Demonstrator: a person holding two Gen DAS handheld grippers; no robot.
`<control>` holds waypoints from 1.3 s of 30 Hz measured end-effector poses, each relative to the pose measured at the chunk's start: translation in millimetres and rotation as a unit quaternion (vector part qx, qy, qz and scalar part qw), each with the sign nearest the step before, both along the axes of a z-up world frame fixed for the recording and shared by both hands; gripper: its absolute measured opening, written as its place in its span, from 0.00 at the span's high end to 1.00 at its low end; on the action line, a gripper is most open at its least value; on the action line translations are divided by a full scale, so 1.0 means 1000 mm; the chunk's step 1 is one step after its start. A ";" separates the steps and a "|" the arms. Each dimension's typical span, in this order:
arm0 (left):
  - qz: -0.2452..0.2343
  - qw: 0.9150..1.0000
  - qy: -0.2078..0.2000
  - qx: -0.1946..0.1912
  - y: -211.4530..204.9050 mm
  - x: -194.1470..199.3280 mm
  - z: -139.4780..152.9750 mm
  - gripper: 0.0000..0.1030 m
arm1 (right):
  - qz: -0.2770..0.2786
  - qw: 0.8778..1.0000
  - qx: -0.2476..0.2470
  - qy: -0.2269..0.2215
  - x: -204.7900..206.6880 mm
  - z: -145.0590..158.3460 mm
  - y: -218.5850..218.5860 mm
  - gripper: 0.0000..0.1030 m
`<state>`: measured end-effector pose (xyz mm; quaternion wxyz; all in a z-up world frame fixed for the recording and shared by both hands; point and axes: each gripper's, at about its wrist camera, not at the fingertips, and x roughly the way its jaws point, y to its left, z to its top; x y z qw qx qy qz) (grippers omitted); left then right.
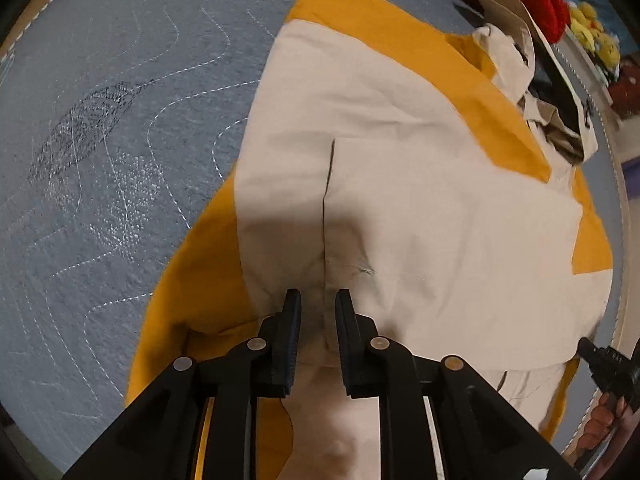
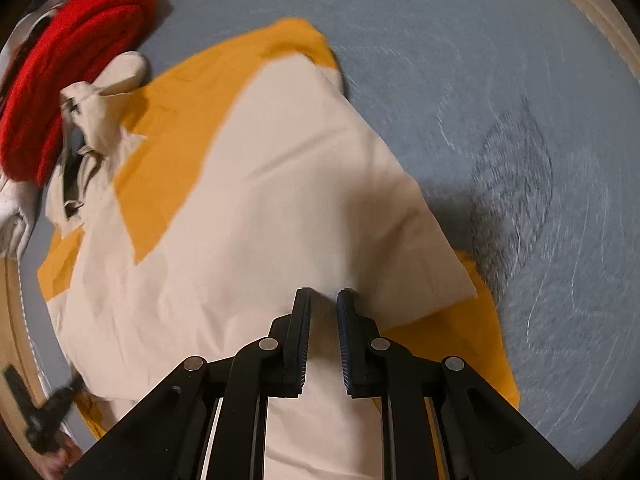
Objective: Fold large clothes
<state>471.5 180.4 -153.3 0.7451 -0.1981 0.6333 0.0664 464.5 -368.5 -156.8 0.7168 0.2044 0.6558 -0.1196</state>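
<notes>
Cream-and-yellow jacket point(image 1: 400, 184) on blue quilt point(image 1: 120, 120), red knit point(image 2: 68, 68) (bunched) beside collar

Blurry and hidden bits

The blue blanket point(image 2: 520, 184) is looking smeary, and the jacket point(image 2: 248, 208) is hiding what the tongs are pinching.

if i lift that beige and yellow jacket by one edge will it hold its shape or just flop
The jacket will probably flop: it lies flat on the blue mat with soft creases and a crumpled collar, so the cloth looks thin. It is likely light, yet wide, so the far side would drag. The left gripper has a fold bunched between its fingers, which suggests it gathers easily.
</notes>
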 end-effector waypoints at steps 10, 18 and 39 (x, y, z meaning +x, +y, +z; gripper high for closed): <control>-0.028 0.990 -0.126 0.049 -0.013 -0.005 0.082 0.79 | 0.142 0.961 -0.136 -0.195 0.004 0.110 0.050 0.85; -0.066 0.979 -0.184 0.064 -0.057 -0.021 0.113 0.76 | 0.186 0.932 -0.156 -0.269 -0.026 0.163 0.079 0.85; -0.124 0.960 -0.242 0.068 -0.092 -0.016 0.139 0.88 | 0.193 0.939 -0.120 -0.257 -0.035 0.172 0.063 0.85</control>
